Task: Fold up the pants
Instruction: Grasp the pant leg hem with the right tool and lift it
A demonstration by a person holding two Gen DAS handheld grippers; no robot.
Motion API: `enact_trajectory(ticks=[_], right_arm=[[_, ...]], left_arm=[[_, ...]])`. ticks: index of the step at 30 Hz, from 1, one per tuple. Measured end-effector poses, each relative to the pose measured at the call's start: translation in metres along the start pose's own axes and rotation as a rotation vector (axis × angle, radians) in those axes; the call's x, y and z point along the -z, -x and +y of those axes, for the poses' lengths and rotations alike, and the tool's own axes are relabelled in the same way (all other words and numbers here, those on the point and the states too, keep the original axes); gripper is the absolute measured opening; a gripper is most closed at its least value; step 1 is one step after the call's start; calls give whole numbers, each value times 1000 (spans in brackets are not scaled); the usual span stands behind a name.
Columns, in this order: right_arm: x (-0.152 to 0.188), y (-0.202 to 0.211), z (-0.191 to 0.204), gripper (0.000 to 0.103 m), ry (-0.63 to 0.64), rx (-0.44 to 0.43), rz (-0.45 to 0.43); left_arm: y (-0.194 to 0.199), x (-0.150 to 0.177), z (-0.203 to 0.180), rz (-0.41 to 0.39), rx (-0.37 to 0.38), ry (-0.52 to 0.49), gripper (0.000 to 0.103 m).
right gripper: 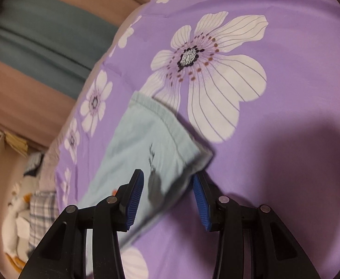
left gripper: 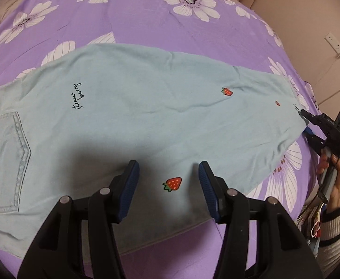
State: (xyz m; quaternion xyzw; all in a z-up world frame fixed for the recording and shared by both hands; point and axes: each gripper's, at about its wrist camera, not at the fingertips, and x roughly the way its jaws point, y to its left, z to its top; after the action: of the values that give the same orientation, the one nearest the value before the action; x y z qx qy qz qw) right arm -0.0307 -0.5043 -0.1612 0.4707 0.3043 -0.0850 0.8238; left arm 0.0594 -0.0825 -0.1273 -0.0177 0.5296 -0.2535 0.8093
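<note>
The pants (left gripper: 146, 107) lie spread flat on the bed (left gripper: 146, 18), light blue with strawberry patches and a back pocket (left gripper: 5, 162) off to the left gripper's left. The left gripper (left gripper: 168, 181) hovers above the near leg edge, its jaws part-open with nothing pinched; one strawberry patch (left gripper: 172, 183) shows on the cloth directly between them. The right gripper (right gripper: 168, 193) sits at the hem end (right gripper: 160, 125), jaws part-open too, with the hem corner lying between the pads but, as far as the blurred view shows, not pressed.

The main risk looks like a shallow grasp: if either gripper closes on only the top layer, the fold would drag one layer and leave the other wrinkled beneath. Since the hem corner (right gripper: 200, 158) sits off toward the right pad (right gripper: 200, 200), it could slip out on lifting. Uneven lifting between the two hands would skew the crease.
</note>
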Motion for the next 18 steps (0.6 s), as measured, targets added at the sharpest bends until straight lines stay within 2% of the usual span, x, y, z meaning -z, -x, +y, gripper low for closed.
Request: enact_trajectory(ticks=[2,3,4,6,9,11,14,18], right_arm=[[0,1,3,36,4,16,-32],[1,3,8,18,21,16,-50],[2,7,12,9,38,8,-64],[7,16,32,8,119,11,-113],[22,28,81,8,321,27,-174],[37,33,116,8,461,-1,-178],[62,31,152,9,610,-22,-165],[106,14,186,9,783,-19,-128]], left_arm=[[2,-1,0,10,-1,1,53],[3,-2,0,16,-2,5,53],[4,-4,1,20,0,13,53],[6,-7,4,27,25,47,53],[14,-14,-2,12,108,81,53],[23,-18,-11,-15,152,77,53],[32,-25,-24,-40,284,101,57],[38,-35,-30,-98,450,197,81]])
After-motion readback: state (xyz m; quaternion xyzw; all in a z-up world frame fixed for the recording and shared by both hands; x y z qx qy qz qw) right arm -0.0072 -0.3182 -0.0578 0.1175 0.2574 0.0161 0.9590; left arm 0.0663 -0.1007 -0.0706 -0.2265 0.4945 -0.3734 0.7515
